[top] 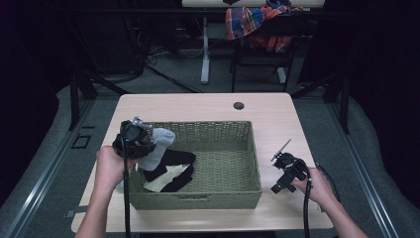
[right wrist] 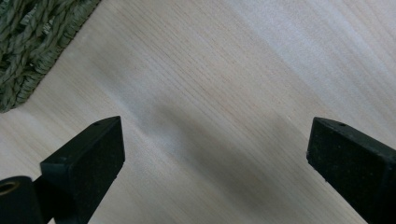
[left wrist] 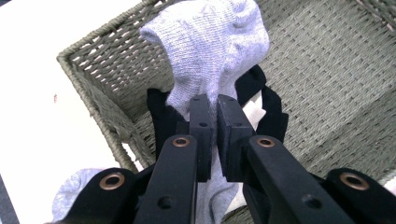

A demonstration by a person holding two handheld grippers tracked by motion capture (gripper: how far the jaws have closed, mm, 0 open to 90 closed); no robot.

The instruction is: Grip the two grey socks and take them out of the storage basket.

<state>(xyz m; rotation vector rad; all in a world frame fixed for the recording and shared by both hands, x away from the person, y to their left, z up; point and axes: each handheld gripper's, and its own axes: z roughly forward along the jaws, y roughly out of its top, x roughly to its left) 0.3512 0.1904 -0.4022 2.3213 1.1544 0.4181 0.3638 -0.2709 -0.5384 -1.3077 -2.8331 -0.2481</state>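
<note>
My left gripper (top: 141, 136) (left wrist: 211, 116) is shut on a light grey sock (top: 159, 146) (left wrist: 215, 51), holding it above the left end of a woven green basket (top: 233, 193) (left wrist: 327, 70). The sock's top flops toward the basket's inside. In the basket below lie a black sock (top: 176, 159) (left wrist: 161, 116) and a cream sock (top: 166, 181). My right gripper (top: 281, 148) (right wrist: 215, 154) stands open over the bare wooden table (top: 277, 114) (right wrist: 224, 70), right of the basket, with nothing between its fingers.
A second patch of grey cloth (left wrist: 70, 191) lies on the table outside the basket's left wall. A round cable hole (top: 238, 105) sits near the table's far edge. Beyond the table stands a chair with a plaid cloth (top: 250, 22).
</note>
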